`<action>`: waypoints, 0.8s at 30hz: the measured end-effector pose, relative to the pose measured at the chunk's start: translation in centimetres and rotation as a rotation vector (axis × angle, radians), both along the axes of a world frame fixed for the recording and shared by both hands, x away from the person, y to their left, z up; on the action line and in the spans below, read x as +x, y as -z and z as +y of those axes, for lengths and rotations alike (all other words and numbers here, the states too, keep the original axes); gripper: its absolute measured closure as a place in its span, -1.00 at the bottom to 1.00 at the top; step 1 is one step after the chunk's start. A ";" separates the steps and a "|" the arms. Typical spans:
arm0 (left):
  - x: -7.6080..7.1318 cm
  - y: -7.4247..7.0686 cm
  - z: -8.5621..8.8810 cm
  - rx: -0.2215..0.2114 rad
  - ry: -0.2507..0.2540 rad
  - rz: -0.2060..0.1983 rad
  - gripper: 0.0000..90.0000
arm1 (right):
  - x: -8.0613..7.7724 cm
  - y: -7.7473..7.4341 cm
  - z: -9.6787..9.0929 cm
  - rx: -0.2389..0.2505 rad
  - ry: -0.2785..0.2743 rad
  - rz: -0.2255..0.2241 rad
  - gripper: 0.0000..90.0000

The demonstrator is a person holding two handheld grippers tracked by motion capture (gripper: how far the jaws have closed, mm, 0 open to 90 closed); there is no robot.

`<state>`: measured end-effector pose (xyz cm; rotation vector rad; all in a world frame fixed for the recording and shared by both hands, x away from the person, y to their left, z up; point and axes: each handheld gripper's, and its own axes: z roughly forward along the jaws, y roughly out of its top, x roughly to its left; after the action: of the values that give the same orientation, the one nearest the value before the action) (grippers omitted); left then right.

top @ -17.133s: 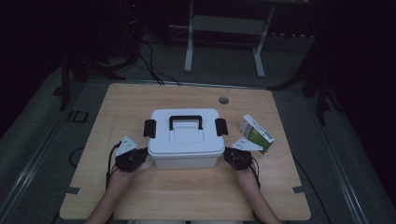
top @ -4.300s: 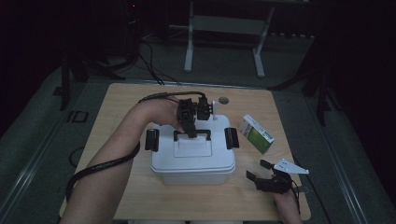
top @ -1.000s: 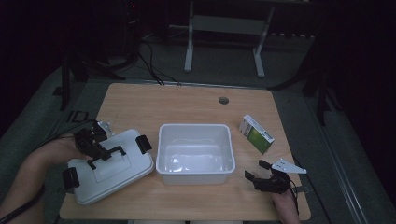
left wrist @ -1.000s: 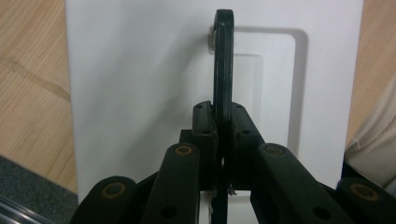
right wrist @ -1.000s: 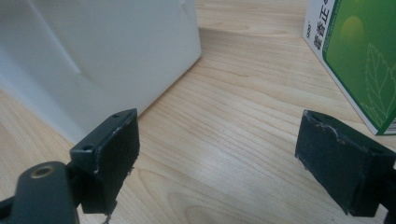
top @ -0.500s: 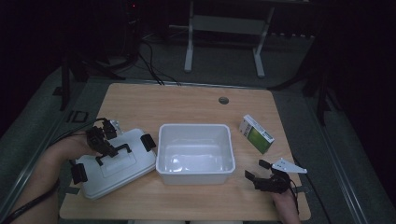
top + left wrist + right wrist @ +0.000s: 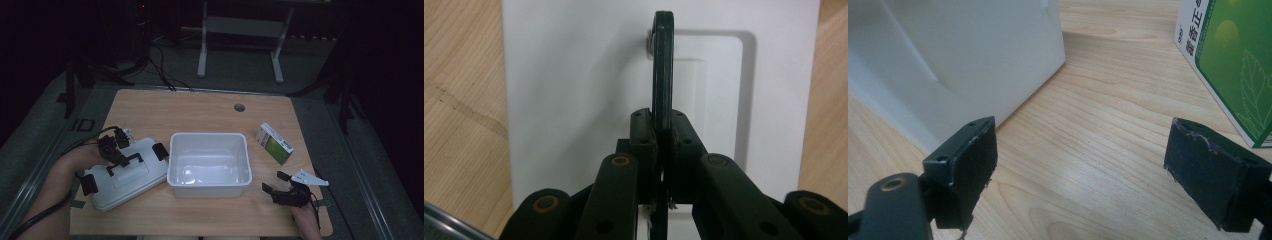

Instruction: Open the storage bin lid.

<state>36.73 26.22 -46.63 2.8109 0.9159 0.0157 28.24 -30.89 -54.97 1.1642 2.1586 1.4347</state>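
Observation:
A white lid [image 7: 127, 177] with black clips and a black handle [image 7: 125, 162] lies at the table's left front, tilted beside the open white bin [image 7: 210, 185]. My left gripper [image 7: 115, 151] is shut on that handle [image 7: 662, 75], and the lid's white top [image 7: 574, 90] spreads below the jaws. At the table's right front, my right gripper [image 7: 280, 186] stands open on the wood, with nothing between its fingers [image 7: 968, 165]. The bin's wall [image 7: 963, 55] is just left of it, and a green and white carton [image 7: 1233, 55] to its right.
The green and white carton [image 7: 274, 143] lies right of the bin. A round cable hole [image 7: 239, 107] sits near the table's far edge. Cables trail off the table's left side. A frame with white legs stands on the floor beyond the table.
My left gripper has carried the lid a little right and down toward the bin, and the lid has turned slightly. The right gripper has stayed where it was.

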 end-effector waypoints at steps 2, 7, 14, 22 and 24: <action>0.0 0.3 0.0 -0.008 -0.009 -0.003 0.86 | 0.0 0.0 0.0 0.002 0.000 -0.001 -0.70; 0.2 0.6 0.1 -0.001 -0.021 -0.008 0.86 | 0.0 0.0 0.0 -0.003 0.000 0.000 -0.70; 0.3 1.1 -0.2 -0.002 -0.027 0.005 0.86 | 0.0 0.0 0.0 -0.013 -0.001 -0.001 -0.70; 0.5 0.9 -0.4 0.017 -0.051 -0.004 0.67 | 0.0 0.0 -0.1 -0.009 -0.003 0.001 -0.70; 0.4 0.6 -0.4 0.030 -0.058 -0.023 0.33 | 0.0 0.0 -0.3 -0.011 0.000 0.002 -0.69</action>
<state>37.16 25.79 -47.25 2.8043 0.9992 0.0696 28.29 -31.17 -54.98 1.1629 2.1651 1.4209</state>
